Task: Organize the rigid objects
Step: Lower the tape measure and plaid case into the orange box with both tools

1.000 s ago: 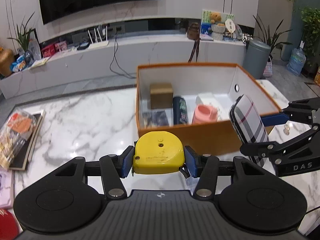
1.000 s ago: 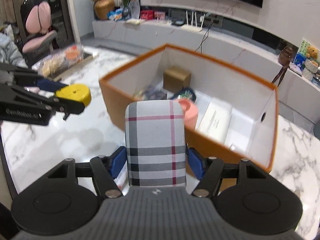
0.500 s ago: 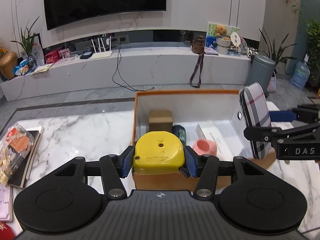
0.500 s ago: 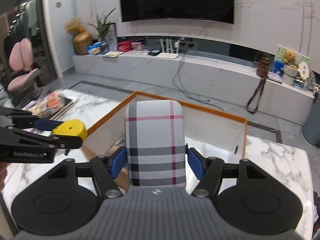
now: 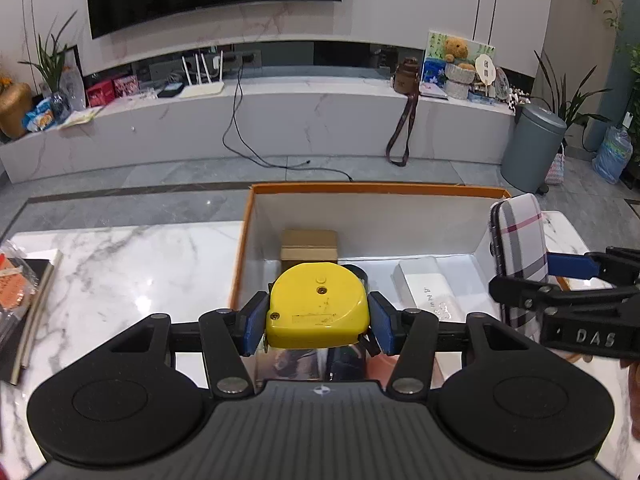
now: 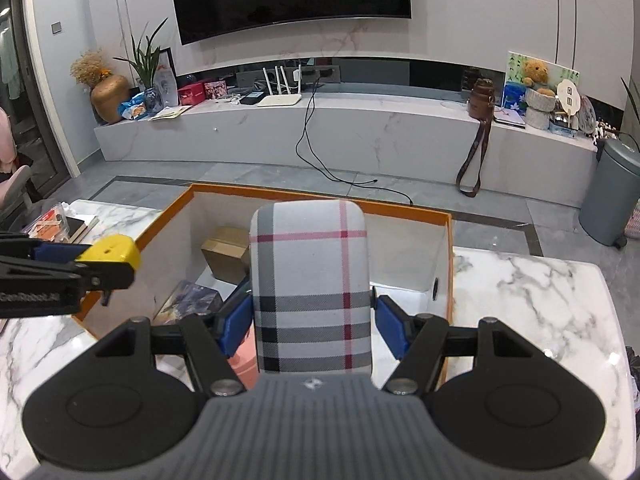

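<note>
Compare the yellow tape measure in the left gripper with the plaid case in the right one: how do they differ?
The tape measure is plain yellow hard plastic; the plaid case is grey-white fabric crossed by red and black stripes. The tape measure is squat with a rounded top; the case is a tall slab, standing well above its pads. Both are clamped between blue pads, left gripper and right gripper, over the orange box.

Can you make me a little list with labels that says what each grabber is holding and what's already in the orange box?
left gripper: shut on yellow tape measure
right gripper: shut on plaid case
orange box: open, on the marble table
inside box: brown carton, white box, a dark can, a pink thing, partly hidden
where the held things are: above the box, not yet set down
</note>
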`<control>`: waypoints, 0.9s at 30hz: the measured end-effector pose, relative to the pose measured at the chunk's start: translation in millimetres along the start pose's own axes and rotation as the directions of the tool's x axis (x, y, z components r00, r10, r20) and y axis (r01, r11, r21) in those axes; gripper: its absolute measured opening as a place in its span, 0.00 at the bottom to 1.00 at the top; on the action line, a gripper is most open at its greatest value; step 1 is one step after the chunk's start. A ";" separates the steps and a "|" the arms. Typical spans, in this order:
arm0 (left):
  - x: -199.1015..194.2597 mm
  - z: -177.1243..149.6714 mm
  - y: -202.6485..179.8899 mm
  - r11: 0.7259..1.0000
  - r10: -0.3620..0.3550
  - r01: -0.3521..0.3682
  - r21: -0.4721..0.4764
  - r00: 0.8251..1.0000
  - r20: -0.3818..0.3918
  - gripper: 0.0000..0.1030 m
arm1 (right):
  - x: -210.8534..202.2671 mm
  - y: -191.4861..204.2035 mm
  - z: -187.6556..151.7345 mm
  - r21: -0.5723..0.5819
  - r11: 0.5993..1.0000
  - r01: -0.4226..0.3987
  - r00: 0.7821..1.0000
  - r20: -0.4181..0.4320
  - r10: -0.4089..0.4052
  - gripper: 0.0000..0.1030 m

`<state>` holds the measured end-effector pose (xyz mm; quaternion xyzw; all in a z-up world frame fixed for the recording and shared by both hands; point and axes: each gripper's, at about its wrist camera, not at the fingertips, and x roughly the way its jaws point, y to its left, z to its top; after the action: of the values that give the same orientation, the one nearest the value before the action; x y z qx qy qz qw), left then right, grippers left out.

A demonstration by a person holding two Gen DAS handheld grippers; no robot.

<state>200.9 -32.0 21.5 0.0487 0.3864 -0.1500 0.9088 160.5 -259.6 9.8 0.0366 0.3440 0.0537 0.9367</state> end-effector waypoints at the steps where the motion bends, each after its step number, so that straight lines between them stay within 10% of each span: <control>1: 4.3 1.1 -2.2 1.000 0.007 -0.007 0.000 1.000 -0.013 0.59 | 2.8 0.2 -0.7 0.000 1.000 0.002 1.000 -0.005 -0.002 0.64; 27: 62.6 -8.8 -12.2 0.993 0.097 -0.082 0.091 0.980 -0.174 0.59 | 50.9 1.6 -8.5 -0.032 0.998 0.058 0.984 -0.167 -0.062 0.65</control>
<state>232.1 -56.5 -29.2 0.1169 0.4570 -0.1200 0.8735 193.4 -251.4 -29.1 0.0090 0.4219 0.0329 0.9060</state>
